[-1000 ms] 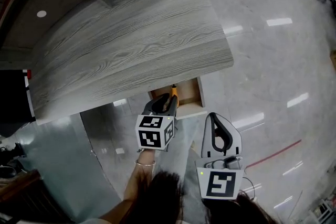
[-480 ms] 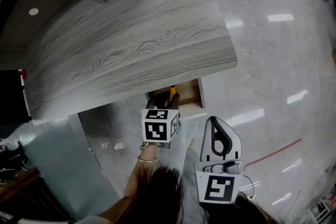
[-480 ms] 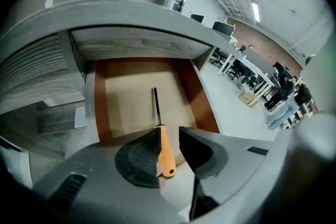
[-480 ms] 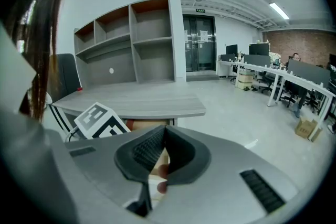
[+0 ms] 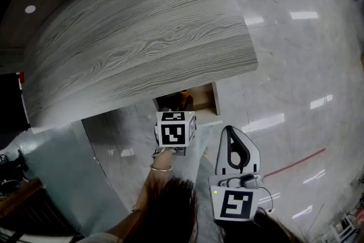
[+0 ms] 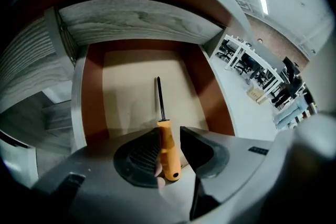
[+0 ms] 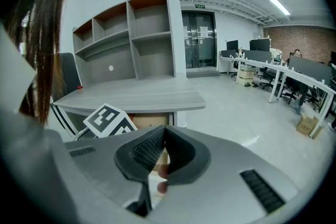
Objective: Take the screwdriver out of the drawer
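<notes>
Left gripper view: screwdriver [image 6: 165, 131], orange handle, thin black shaft.

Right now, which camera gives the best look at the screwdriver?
The left gripper view: the whole screwdriver, orange handle and dark shaft, shows in the drawer. The head view catches only an orange sliver of it; the right gripper view shows none.

Head view steeply overhead; left gripper view close (drawer [image 5: 203, 101] shared)
</notes>
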Demonstrator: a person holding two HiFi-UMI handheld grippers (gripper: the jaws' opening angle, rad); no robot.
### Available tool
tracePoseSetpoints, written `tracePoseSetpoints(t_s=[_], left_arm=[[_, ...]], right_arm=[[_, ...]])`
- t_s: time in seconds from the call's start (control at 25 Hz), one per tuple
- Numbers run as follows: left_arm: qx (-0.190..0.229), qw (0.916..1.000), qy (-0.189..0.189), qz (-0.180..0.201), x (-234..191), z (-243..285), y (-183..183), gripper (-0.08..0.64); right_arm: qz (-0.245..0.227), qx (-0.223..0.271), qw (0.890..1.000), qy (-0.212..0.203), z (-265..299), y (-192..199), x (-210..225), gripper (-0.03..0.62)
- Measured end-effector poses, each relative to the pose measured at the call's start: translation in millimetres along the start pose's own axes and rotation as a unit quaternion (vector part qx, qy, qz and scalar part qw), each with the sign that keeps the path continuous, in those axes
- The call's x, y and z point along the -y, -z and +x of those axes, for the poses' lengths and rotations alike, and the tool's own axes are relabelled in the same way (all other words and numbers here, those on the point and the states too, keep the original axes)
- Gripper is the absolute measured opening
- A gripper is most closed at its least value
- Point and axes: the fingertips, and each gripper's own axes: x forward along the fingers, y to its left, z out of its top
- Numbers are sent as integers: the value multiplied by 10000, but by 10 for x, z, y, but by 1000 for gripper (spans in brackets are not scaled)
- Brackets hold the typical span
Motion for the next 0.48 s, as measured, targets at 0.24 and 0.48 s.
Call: tracePoseSetpoints(t_s=[0.24,0.48], left_arm=[[-42,9998,-167,-58,-6,83,6,130],[-55,9992,-385,-109,-45,132,4,130]], right_arm=[[85,-88,9999,27,21,50,65,26],[132,-142,9998,59,33,83,133,26]])
